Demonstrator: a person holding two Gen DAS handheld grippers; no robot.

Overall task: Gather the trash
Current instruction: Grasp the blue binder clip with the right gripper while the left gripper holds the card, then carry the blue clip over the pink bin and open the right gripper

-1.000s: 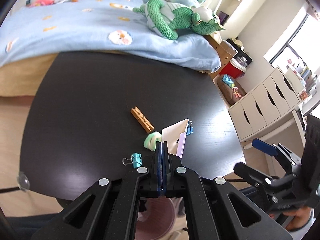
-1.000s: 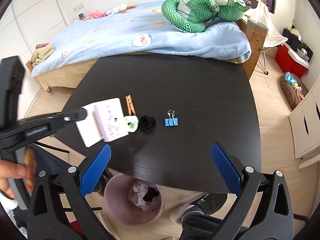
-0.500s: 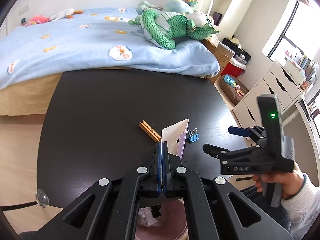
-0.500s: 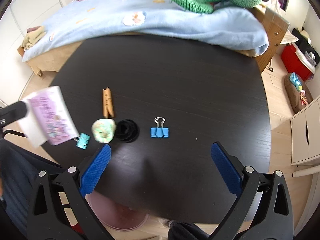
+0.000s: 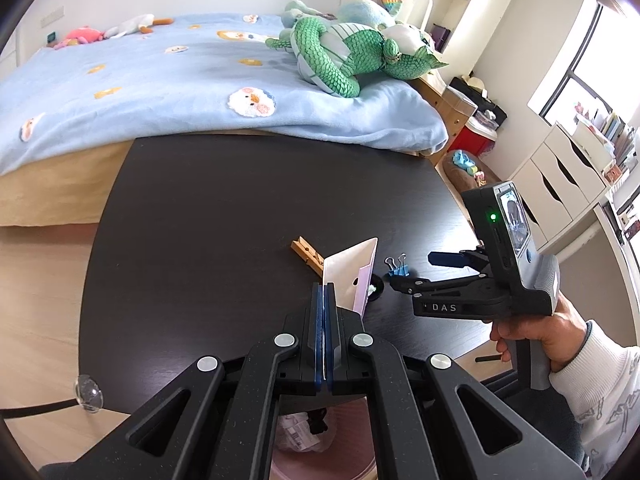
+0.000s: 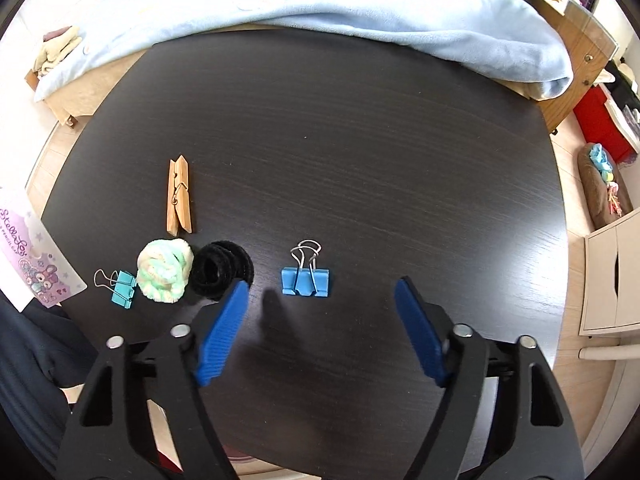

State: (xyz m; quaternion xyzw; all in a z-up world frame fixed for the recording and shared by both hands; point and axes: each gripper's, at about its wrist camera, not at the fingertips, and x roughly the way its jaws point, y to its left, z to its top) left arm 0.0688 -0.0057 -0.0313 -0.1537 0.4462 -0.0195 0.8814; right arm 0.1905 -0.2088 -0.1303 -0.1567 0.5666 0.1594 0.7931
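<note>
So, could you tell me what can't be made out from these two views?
- Pink bin: left wrist view, mostly hidden behind the left gripper; its contents show only partly.
- Paper card: right wrist view, cut off by the left edge; its print is too small to read fully.
- Black hair tie: left wrist view, nearly covered by the card.

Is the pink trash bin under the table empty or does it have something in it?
Not empty. In the left wrist view, crumpled white paper and something dark lie inside the pink bin below the table edge.
</note>
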